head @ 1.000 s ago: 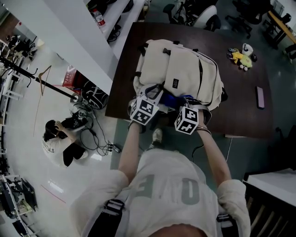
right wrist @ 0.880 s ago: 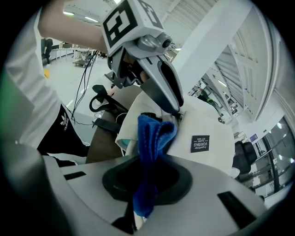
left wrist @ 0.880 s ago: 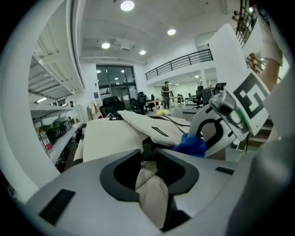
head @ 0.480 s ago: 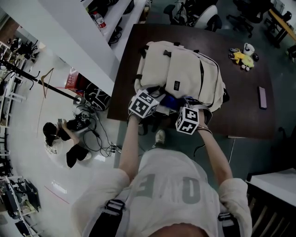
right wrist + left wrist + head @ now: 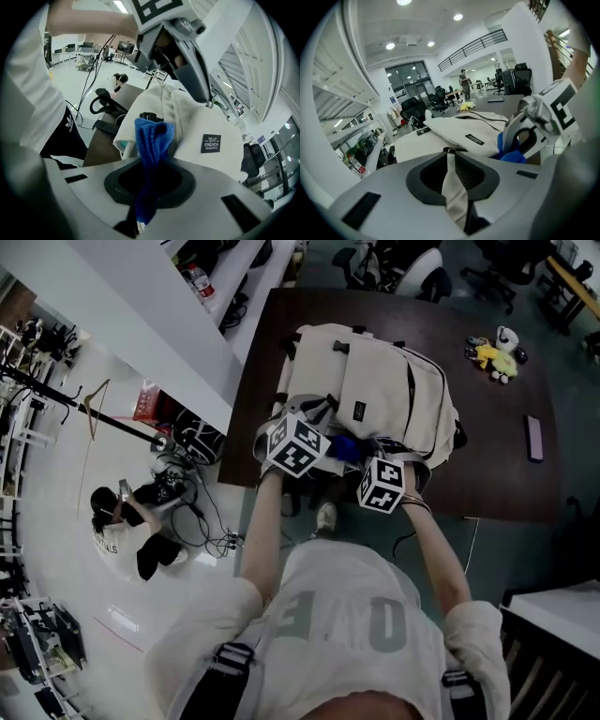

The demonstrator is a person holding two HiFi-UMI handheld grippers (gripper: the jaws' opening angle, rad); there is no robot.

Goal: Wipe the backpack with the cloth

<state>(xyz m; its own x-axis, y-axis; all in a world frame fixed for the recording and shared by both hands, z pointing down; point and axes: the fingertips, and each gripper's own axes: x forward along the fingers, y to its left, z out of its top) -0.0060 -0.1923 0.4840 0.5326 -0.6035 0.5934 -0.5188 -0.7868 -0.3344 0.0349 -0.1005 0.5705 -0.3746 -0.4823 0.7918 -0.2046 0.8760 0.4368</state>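
Lying flat on the dark table [image 5: 487,465], the cream backpack [image 5: 375,381] has its labelled front panel facing up. Its long axis appears to run from upper left to lower right in the head view. Which end is the top cannot be settled.

Writing: a black label [image 5: 211,143] sits on the backpack's front panel. Its larger white line appears to read VOYABAG, and the small line above it is illegible. A white trefoil logo [image 5: 70,123] shows on a black garment below the backpack's near edge. Large grey letters on the person's shirt [image 5: 356,624] are creased and cannot be read reliably.

Left gripper [image 5: 457,201]: at the backpack's near left corner. Its jaws stand narrow and have just been closing. They are pinched on a cream webbing strap [image 5: 451,173] that runs back to the backpack.

Right gripper [image 5: 143,206]: at the backpack's near edge, just right of the left gripper. Its jaws are clamped on the blue cloth [image 5: 152,136], which stands up bunched against the backpack's panel.

Obscured: both marker cubes cover the backpack's near edge in the head view, so the contact of cloth and panel shows only in the right gripper view. The far end of the strap is hidden behind the gripper housing. A yellow toy [image 5: 487,354] lies well right of the backpack, with no detail visible.
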